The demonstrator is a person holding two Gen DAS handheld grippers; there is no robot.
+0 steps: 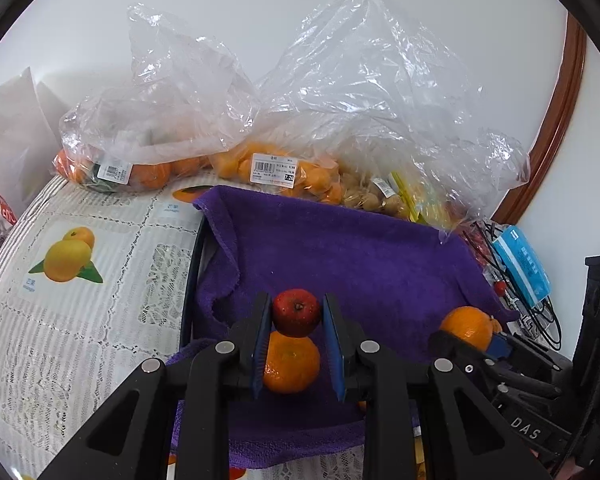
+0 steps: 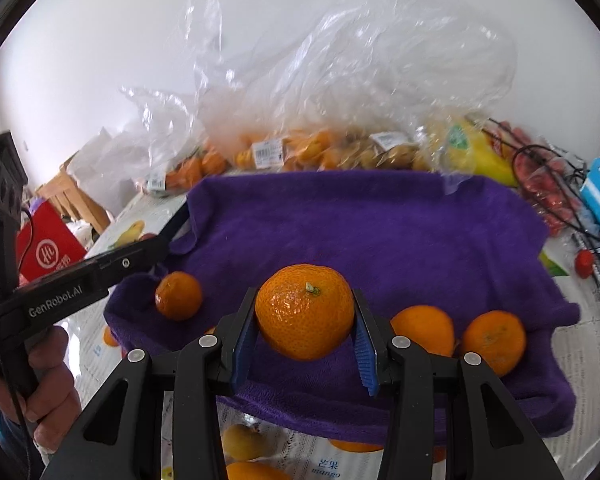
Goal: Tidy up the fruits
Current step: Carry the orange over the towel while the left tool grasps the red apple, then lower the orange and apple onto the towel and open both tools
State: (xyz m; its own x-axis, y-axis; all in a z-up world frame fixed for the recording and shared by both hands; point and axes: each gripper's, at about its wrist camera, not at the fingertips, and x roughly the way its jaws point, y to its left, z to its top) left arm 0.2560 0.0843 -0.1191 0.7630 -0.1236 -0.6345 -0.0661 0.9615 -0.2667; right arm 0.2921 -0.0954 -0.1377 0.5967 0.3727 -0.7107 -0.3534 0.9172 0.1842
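In the left wrist view, the left gripper (image 1: 296, 312) is clamped on a small red apple (image 1: 296, 312), its blue pads pressing both sides. Just below the apple, at six o'clock from it, an orange (image 1: 291, 362) lies on the purple towel (image 1: 340, 248). At three o'clock the right gripper (image 1: 466, 330) holds another orange (image 1: 466, 326) over the towel's right edge.

In the right wrist view, that gripper is clamped on the large orange (image 2: 305, 312), stem up. Two more oranges (image 2: 494, 340) rest on the towel at three o'clock from it, and a smaller one (image 2: 179, 295) at nine o'clock. A hand (image 2: 48, 384) grips the left tool's handle at eight o'clock.

Farther back, at twelve o'clock, clear plastic bags (image 1: 292, 120) of oranges and other fruit stand along the towel's far edge against the white wall. The printed tablecloth (image 1: 80, 300) spreads at nine o'clock in the left view.
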